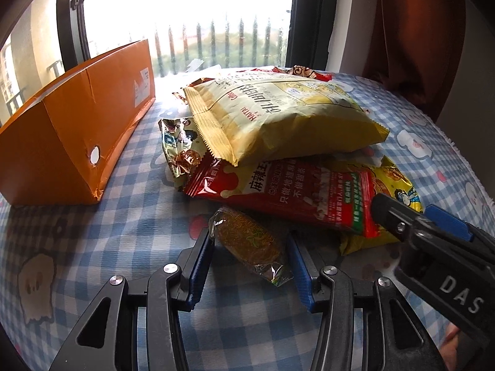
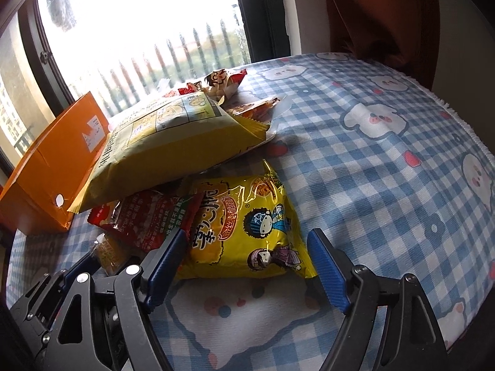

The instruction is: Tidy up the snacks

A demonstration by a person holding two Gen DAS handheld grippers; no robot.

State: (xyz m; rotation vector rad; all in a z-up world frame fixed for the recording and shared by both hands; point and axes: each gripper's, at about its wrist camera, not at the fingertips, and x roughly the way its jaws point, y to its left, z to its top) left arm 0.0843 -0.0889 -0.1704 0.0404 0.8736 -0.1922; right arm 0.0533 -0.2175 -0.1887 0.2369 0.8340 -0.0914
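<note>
Lying near the front of the checked tablecloth (image 2: 386,154), the small wrapped cake (image 1: 247,241) sits between the left gripper (image 1: 247,262)'s blue pads, which look pressed on its sides. The right gripper (image 2: 247,262) stands spread around the yellow noodle packet (image 2: 247,228), not touching. Both look light, crinkly and slippery, the noodles crushable; I'd grip across the middle, gently. The orange box (image 1: 71,130) waits far left.
</note>
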